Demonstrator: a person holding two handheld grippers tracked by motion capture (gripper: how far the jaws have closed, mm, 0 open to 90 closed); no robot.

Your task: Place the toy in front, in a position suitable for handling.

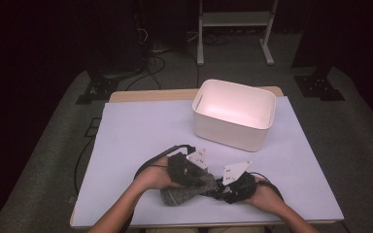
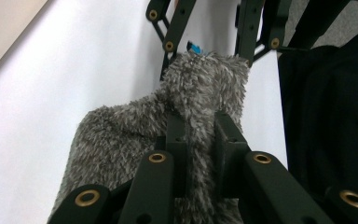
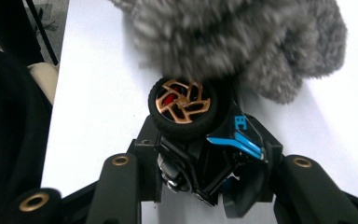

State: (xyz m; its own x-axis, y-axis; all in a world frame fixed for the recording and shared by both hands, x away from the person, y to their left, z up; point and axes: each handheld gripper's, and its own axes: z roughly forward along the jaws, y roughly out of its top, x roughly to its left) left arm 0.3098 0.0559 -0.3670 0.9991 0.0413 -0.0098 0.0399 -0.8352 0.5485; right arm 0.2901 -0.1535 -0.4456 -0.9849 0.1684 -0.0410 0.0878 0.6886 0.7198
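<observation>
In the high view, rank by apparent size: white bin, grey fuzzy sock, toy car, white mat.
1. white mat
2. white bin
3. grey fuzzy sock
4. toy car, mostly hidden between the grippers there, so its place is unsure.

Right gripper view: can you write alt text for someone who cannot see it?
The right gripper clamps a black toy car with blue trim between its black jaws, a bronze-spoked wheel facing the camera. Just beyond it, a fuzzy grey sock lies on the white table, covering the car's far end.
</observation>
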